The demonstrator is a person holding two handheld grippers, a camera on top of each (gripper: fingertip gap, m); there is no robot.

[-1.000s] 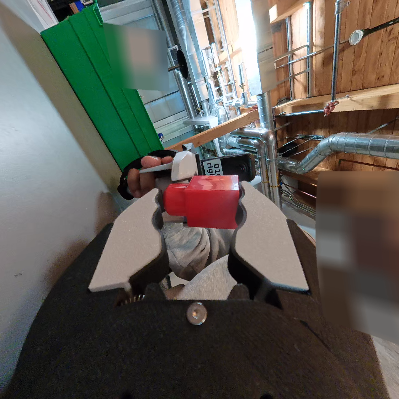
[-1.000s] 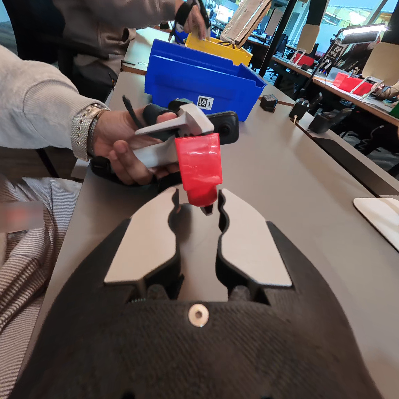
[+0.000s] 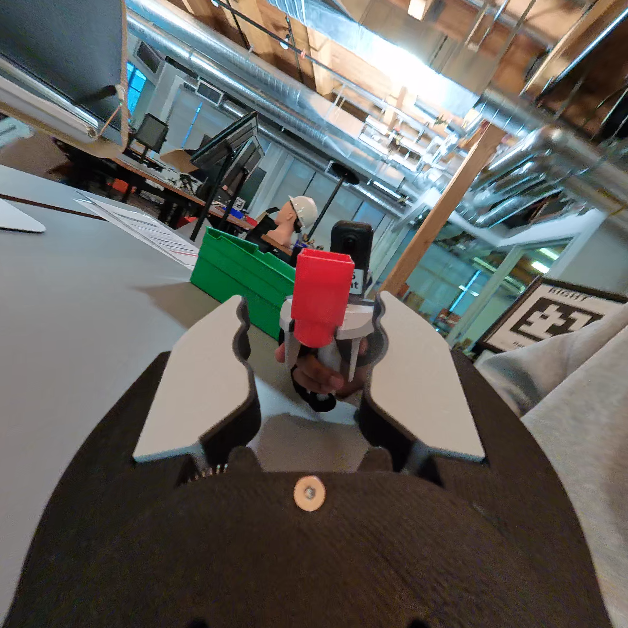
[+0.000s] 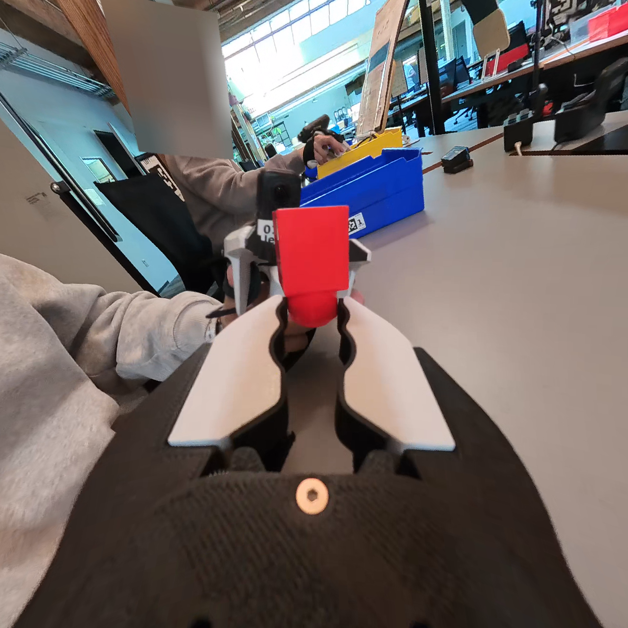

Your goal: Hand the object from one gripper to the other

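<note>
Both grippers are raised over the grey table [image 4: 509, 306], facing each other.

Right gripper [image 4: 311, 307]: fingers drawn narrow onto the round neck of the red block [image 4: 312, 258]. Both tips touch the neck, one on each side. The block stands upright, its square body above the neck.

Left gripper [image 3: 311, 312]: fingers spread wide. In the left wrist view the red block [image 3: 321, 299] sits in the gap between them, with clear space showing on its left side. On its right side the finger comes close to the right gripper's parts and I cannot tell whether anything touches. In the right wrist view the left gripper [image 4: 295, 261] sits behind the block, its pale fingers either side of the square body.

Progress, as judged: the hand-over looks nearly complete. The block appears to be carried by the right gripper alone, since the left fingers stand open around it. What seems left is for the two grippers to draw apart so the block is clear of the left fingers.

Surroundings: green bin [image 3: 238, 272] on the table beyond the left gripper; blue bin [image 4: 367, 190] with a yellow bin [image 4: 367, 144] behind it; a second person's gloved hand [image 4: 317, 147] at the yellow bin.
</note>
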